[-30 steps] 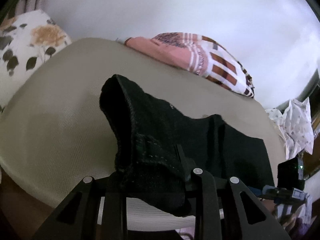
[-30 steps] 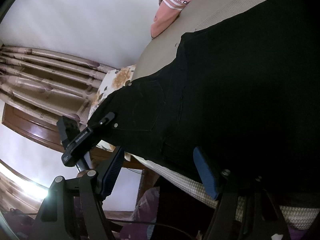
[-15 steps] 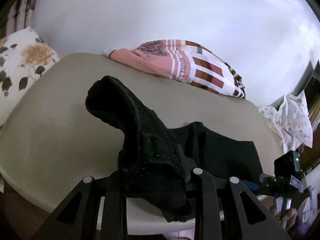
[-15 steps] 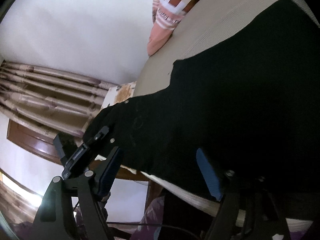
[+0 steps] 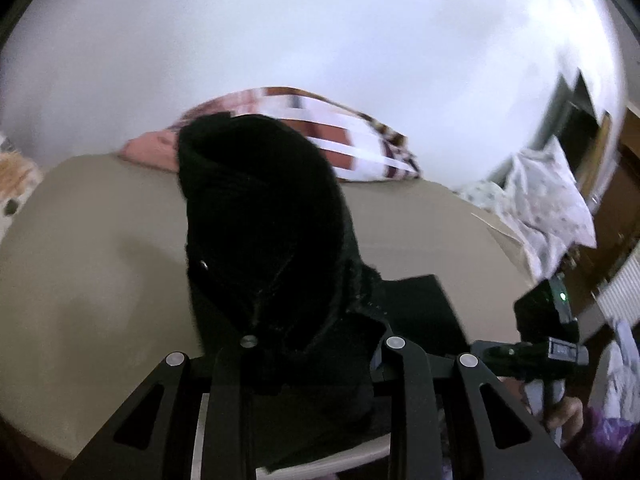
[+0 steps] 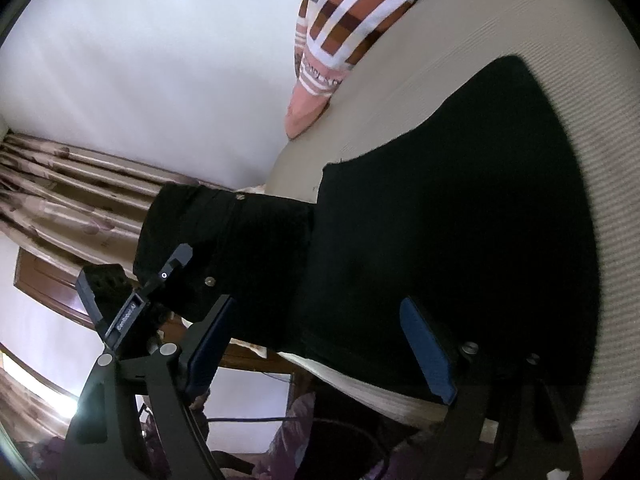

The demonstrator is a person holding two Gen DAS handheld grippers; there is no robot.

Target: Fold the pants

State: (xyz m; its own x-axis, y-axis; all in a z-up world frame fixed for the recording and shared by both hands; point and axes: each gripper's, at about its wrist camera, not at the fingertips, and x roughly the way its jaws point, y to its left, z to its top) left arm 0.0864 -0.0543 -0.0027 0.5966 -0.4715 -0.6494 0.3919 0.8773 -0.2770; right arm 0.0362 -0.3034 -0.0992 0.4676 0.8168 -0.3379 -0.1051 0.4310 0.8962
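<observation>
Mostly hidden left gripper (image 5: pixel 310 354) jaws pinching bunched black pants (image 5: pixel 264 240); right gripper (image 6: pixel 320 344) jaws opening, empty.

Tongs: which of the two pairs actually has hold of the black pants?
The left tongs: they are clamped on a lifted bunch of the black fabric pants. The right tongs, blue-padded, are opening, their pads off the cloth.

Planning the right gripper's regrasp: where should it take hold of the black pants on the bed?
Probably the pants' near edge overhanging the bed, approached from the bed's side: a flat double layer there. The right gripper is opening with nothing between its jaws; the left gripper holds the lifted end.
</observation>
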